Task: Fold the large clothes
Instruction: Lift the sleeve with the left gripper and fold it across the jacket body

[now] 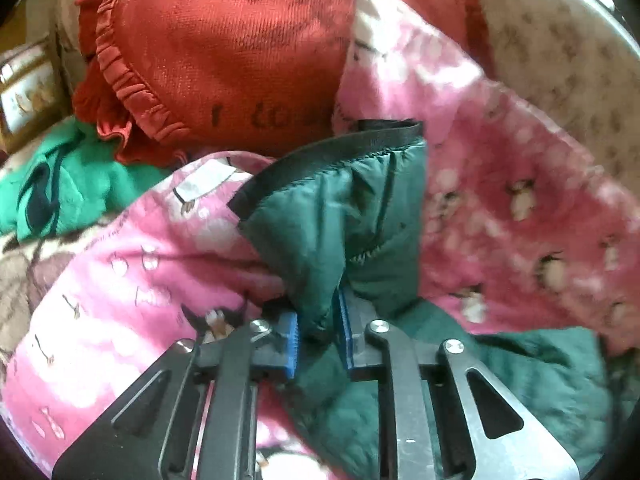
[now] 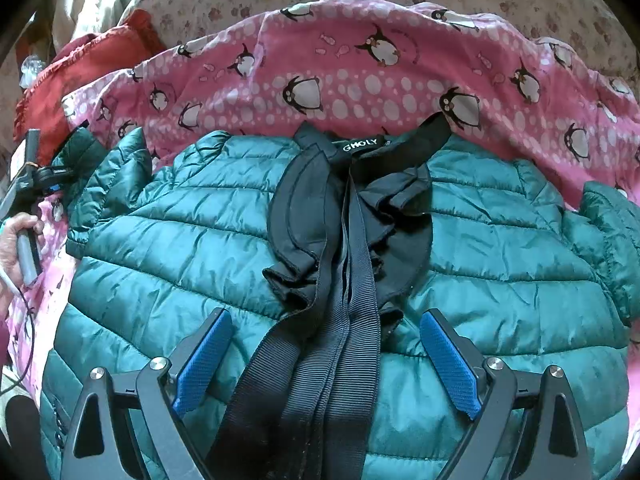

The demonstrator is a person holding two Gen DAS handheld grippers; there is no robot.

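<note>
Left tool [image 1: 316,340] pinches jacket sleeve [image 1: 336,220]; sleeve tip hidden between pads

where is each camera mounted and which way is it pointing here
Left wrist view: sits on the left hand-held gripper, looking down along its blue pads, which pinch a teal jacket sleeve over the pink penguin blanket; red cushion behind. No hand shows.
Right wrist view: sits on the right hand-held gripper, open above the jacket's front, facing its black collar; a hand holding the other gripper shows at far left.
Shared: jacket, blanket, red cushion.
</note>
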